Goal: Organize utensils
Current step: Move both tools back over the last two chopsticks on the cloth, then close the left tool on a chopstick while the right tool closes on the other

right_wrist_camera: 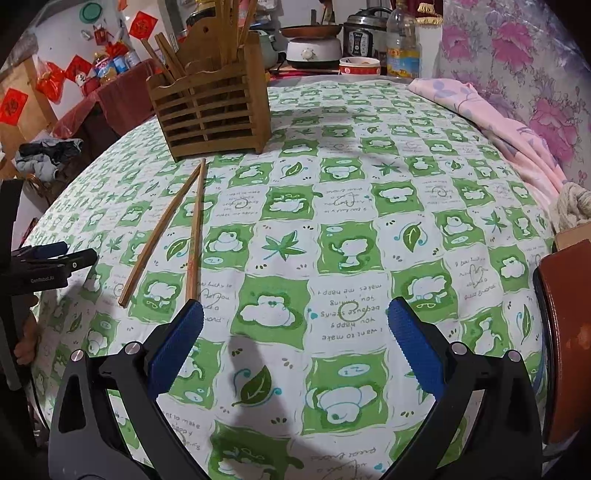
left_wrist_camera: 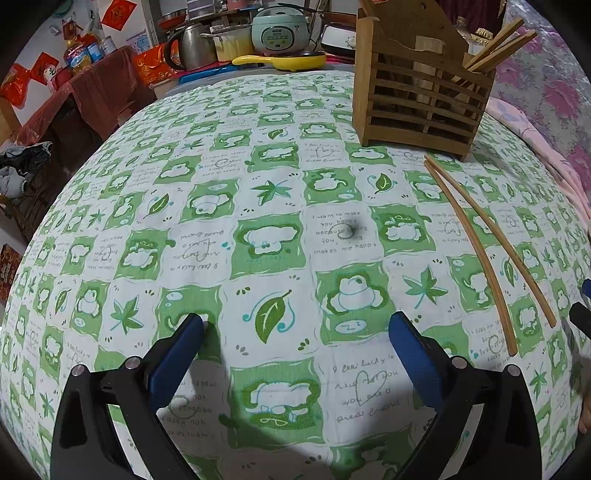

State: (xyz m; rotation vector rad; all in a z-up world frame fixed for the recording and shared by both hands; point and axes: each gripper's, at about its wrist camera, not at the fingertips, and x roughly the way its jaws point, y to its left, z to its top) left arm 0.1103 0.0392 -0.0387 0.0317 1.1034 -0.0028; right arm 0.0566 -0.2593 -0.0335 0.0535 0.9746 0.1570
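Cloth: table (left_wrist_camera: 273,236) under soft woven cotton cloth, green/white checks w/ bears, leaves, script; slight wrinkles.
Holder: slatted wood utensil holder (left_wrist_camera: 417,96), boxy, horizontal slats, tall back panel; upper right of left wrist view, upper left-centre of right wrist view (right_wrist_camera: 218,110). Stands on cloth.
Sticks in holder: several thin wood chopsticks lean out of the top (right_wrist_camera: 166,55); exact count can't tell.
Loose chopsticks: 2, long, thin, tan wood, square-ish ends (left_wrist_camera: 484,247). Flat on cloth, just below the holder, tips near its base, spreading apart toward the cameras. Right side of left wrist view; left-centre of right wrist view (right_wrist_camera: 177,229).
Left gripper (left_wrist_camera: 295,332): black plastic arms, blue ribbed pads, 2 fingers. Spread wide, nothing between them; over bare cloth at bottom centre. Also seen side-on at left edge of right wrist view (right_wrist_camera: 55,258).
Right gripper (right_wrist_camera: 295,325): same build, blue textured pads (right_wrist_camera: 413,347). Wide apart, empty. Left pad tip sits just beside the near end of one loose chopstick; contact can't tell.
Bkgd: rice cooker (left_wrist_camera: 280,29), kettle (left_wrist_camera: 188,46), yellow pan (left_wrist_camera: 284,61) at top of left wrist view; pink floral fabric (right_wrist_camera: 517,122) at right of right wrist view.
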